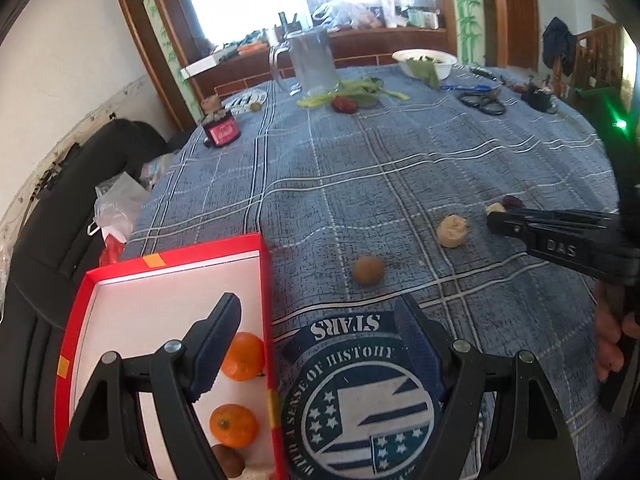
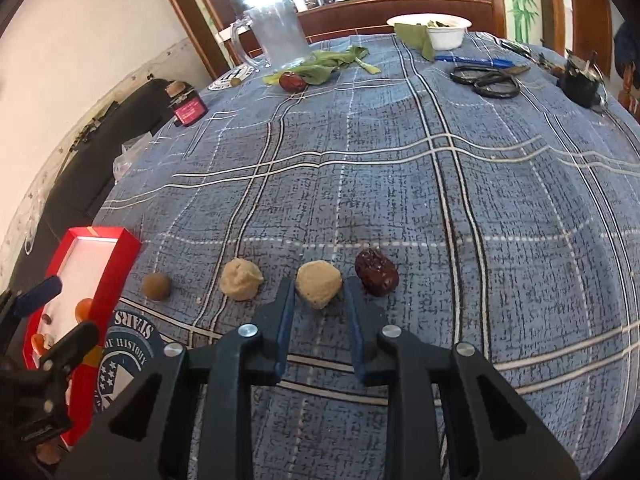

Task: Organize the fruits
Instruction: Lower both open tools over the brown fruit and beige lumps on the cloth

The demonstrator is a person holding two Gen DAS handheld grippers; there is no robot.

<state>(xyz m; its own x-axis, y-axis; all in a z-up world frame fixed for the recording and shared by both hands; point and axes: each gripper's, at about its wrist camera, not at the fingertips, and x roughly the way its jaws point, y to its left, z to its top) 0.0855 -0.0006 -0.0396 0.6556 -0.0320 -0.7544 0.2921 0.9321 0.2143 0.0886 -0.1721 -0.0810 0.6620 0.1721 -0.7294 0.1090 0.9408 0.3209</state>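
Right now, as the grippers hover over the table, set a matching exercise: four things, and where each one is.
Things:
1. oranges
2. dark red date
3. small brown fruit
4. right gripper

Places:
A. open around a pale lump
B. inside the red box
C. right end of the row
D. row's end nearest the box

Pairs: 1-B, 2-C, 3-D, 4-A

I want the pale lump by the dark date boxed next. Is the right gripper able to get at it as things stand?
Probably yes. The right gripper is open with the pale lump just ahead between its fingertips. The dark date sits close beside the right finger and might get nudged.
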